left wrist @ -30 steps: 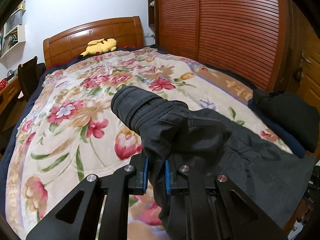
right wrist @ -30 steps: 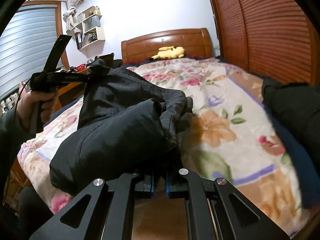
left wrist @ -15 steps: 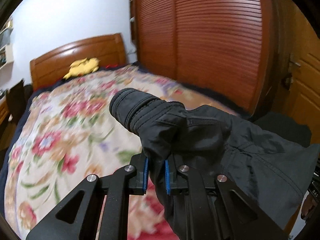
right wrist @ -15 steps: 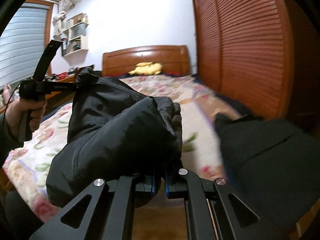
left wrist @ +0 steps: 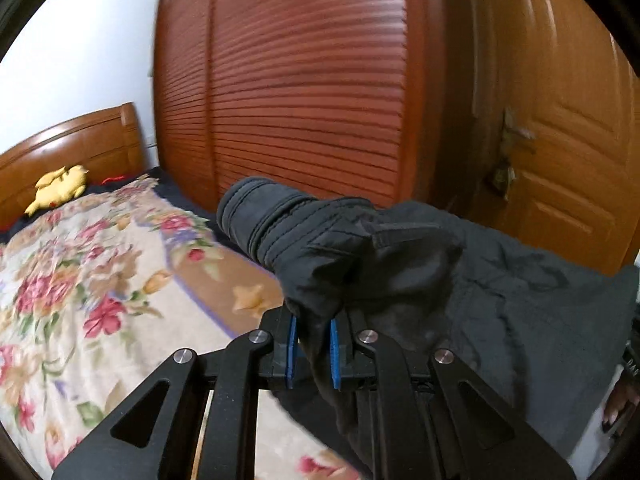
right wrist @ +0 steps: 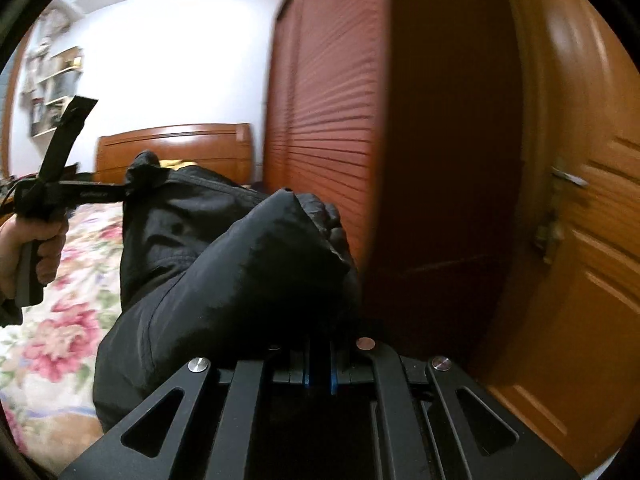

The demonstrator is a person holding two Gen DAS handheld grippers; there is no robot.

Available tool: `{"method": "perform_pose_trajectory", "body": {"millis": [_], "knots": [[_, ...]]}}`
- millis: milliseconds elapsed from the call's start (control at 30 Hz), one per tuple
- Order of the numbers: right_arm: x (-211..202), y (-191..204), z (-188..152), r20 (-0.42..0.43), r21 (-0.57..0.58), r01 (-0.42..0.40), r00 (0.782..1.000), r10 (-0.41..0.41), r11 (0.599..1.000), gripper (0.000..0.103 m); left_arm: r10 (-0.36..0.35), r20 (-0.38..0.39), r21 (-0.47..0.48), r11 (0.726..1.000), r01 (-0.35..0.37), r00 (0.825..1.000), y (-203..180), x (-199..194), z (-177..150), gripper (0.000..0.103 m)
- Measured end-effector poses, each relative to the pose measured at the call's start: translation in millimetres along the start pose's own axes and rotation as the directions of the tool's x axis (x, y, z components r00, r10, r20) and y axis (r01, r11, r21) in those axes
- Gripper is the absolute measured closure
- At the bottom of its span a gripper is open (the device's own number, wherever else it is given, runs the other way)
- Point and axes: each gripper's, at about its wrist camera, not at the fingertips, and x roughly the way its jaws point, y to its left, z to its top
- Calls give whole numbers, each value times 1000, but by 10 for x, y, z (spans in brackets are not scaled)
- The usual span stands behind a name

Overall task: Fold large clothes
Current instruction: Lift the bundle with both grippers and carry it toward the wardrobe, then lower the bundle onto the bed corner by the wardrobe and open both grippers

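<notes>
Between the jaws of the left gripper a fold of the black jacket is pinched, its cuff jutting ahead. Right gripper clamps the jacket's bulk above the floral bed; wardrobe beyond.

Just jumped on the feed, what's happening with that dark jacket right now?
A person holds a black jacket in the air between two handheld grippers. The left gripper is shut on the fabric by the ribbed cuff; the right gripper is shut on another bunched part. It hangs above the floral bedspread, not yet laid flat.
</notes>
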Motion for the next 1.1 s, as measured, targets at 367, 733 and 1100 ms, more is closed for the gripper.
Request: {"method": "perform_pose_trajectory", "body": {"millis": [367, 733, 1100], "knots": [[124, -286, -422, -92, 88, 29, 996, -21, 996, 96, 111, -71, 116, 988, -103, 991, -295, 154, -434, 71], [-490, 256, -45, 24, 25, 116, 993, -117, 993, 56, 79, -2, 143, 987, -78, 997, -387, -733, -972, 19], [-149, 607, 397, -24, -29, -13, 1000, 13, 999, 47, 80, 14, 136, 987, -82, 997, -267, -1251, -1421, 0]]}}
